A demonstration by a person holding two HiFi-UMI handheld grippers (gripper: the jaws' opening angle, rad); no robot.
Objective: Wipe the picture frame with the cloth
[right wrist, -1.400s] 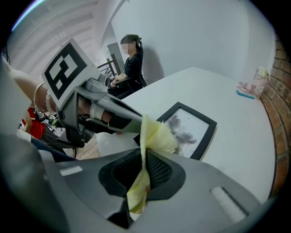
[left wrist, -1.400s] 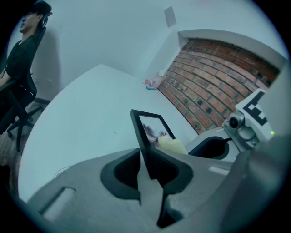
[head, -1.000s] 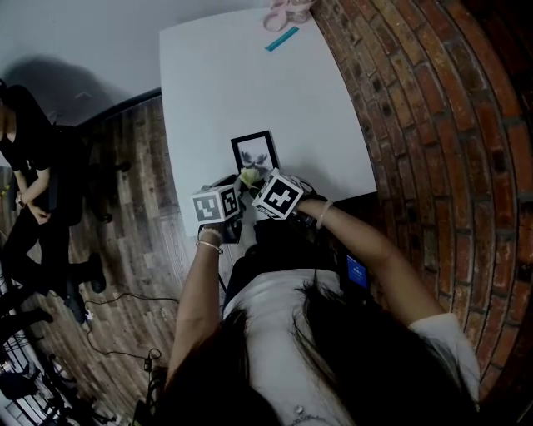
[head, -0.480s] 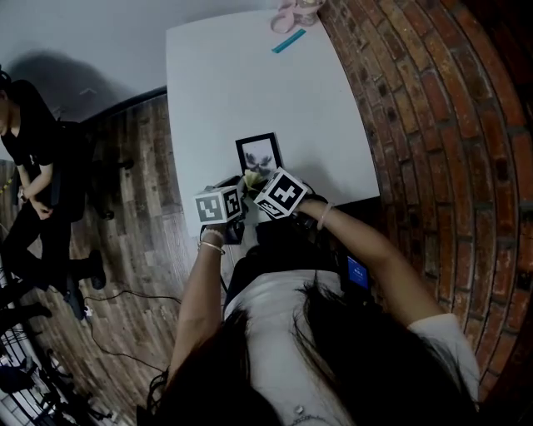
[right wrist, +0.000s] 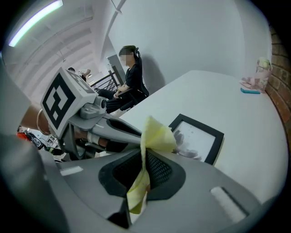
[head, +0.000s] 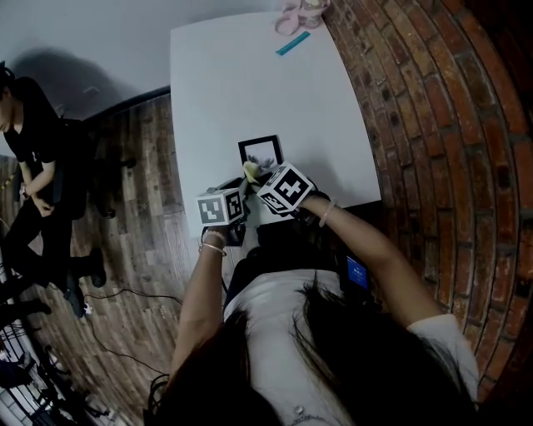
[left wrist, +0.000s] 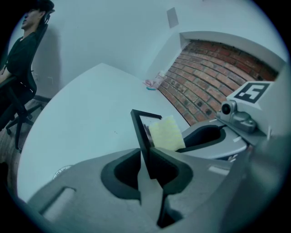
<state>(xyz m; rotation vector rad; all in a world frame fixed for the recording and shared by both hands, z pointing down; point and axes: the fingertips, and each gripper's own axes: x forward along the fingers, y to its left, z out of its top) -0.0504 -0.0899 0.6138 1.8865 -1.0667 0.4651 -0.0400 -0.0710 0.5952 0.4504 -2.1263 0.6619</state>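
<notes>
The black picture frame [head: 260,150] lies at the near part of the white table [head: 250,75], its near edge raised. My left gripper [left wrist: 146,159] is shut on the frame [left wrist: 140,125] at its near edge, so I see it edge-on. In the right gripper view, the right gripper [right wrist: 143,168] is shut on a yellow cloth [right wrist: 154,134], whose free end pokes up just short of the frame [right wrist: 198,139]. From the head view the cloth [head: 250,172] sits at the frame's near left corner, between the left gripper's marker cube [head: 220,206] and the right one's [head: 286,190].
A pink object [head: 301,12] and a teal strip [head: 292,42] lie at the table's far end. A brick wall [head: 433,125] runs along the right side. A person in black [head: 25,141] sits on a chair at the left, over a wooden floor [head: 133,208].
The right gripper with the cloth has edged forward onto the frame's near edge, covering more of it. The left gripper keeps its hold. The head view has shifted slightly.
</notes>
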